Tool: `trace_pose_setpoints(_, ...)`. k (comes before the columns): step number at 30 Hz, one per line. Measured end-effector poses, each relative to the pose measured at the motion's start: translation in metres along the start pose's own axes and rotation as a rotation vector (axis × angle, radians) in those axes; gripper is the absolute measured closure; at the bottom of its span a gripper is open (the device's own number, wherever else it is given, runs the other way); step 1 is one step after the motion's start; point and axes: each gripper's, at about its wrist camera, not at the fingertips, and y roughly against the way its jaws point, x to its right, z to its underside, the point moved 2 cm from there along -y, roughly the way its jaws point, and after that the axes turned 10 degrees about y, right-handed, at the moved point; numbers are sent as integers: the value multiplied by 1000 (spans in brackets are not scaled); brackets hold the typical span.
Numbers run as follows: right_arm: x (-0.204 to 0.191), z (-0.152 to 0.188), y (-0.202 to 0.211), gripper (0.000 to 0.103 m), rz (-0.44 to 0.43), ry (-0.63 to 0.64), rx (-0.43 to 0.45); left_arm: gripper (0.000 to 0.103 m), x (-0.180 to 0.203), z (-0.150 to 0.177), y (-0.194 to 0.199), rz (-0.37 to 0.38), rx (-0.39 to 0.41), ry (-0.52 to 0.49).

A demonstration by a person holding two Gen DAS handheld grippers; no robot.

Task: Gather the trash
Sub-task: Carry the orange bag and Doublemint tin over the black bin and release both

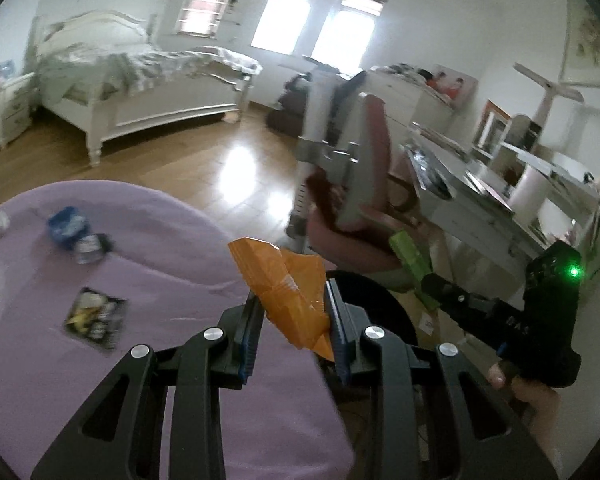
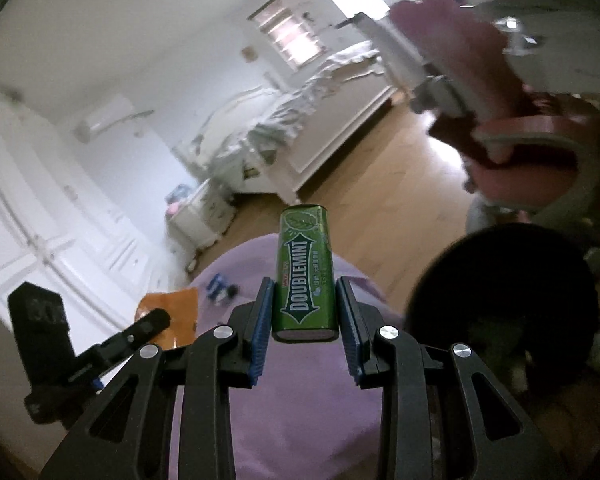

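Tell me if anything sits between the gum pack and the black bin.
Nothing visible does. The right gripper holds the green Doublemint pack above the purple cover, and the round black bin lies just right, open floor between.

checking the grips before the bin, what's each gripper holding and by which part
Left gripper: crumpled orange wrapper, pinched at its lower part. Right gripper: green Doublemint pack, clamped across its near end.

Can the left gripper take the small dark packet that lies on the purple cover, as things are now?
Probably not yet. The left gripper is shut on an orange wrapper, so its jaws are full. The dark packet lies bare on the purple cover, with nothing over it; the wrapper must be dropped first.
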Motion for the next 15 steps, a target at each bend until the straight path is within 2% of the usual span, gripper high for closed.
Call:
trace_pose_setpoints(6, 35, 9, 18, 71, 43, -46, 9, 72, 39, 7, -27, 34, -36, -55)
trace_pose_setpoints(15, 69, 23, 22, 71, 96, -110, 3, 72, 62, 18, -76, 92, -103, -69)
